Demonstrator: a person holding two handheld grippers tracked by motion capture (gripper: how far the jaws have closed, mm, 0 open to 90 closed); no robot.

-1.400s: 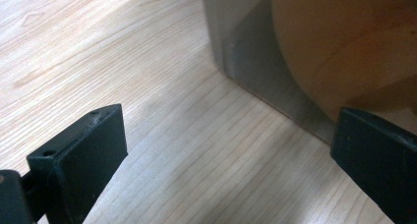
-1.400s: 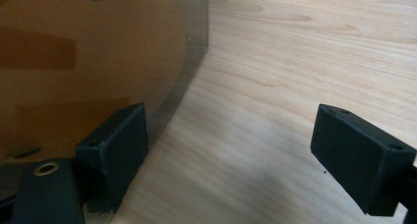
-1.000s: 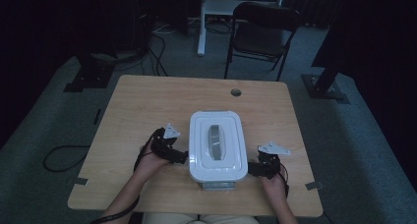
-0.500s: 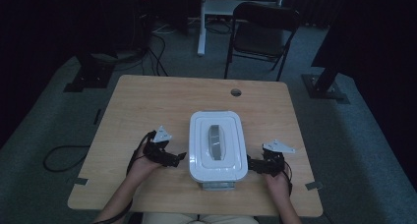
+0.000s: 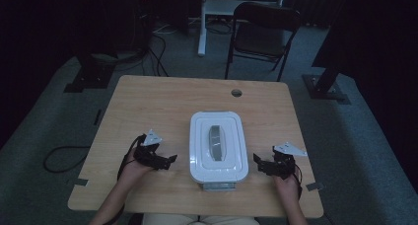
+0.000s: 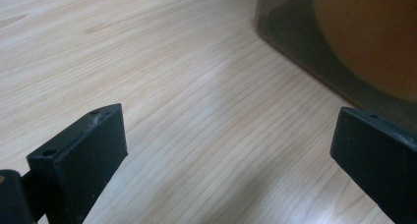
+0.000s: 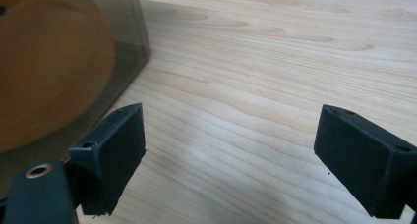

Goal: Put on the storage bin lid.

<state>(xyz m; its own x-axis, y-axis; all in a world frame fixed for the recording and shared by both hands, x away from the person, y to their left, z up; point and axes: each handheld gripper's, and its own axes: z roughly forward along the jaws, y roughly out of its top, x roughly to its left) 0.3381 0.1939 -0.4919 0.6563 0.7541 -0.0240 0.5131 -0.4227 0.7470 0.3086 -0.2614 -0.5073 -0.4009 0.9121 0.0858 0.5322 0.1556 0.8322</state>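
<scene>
Both tools, left (image 5: 165, 161) and right (image 5: 260, 164), gape released, flanking the white-lidded box (image 5: 218, 145), bare table (image 5: 148, 106) between.

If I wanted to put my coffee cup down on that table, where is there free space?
The far half of the table is bare wood, from the box's white lid back to the small round hole. The near corners outside each hand are bare too. It's crowded beside the box, where the left gripper and right gripper sit open on either flank.

A white-lidded container (image 5: 219, 146) sits closed on the table's near middle, lengthwise.
</scene>
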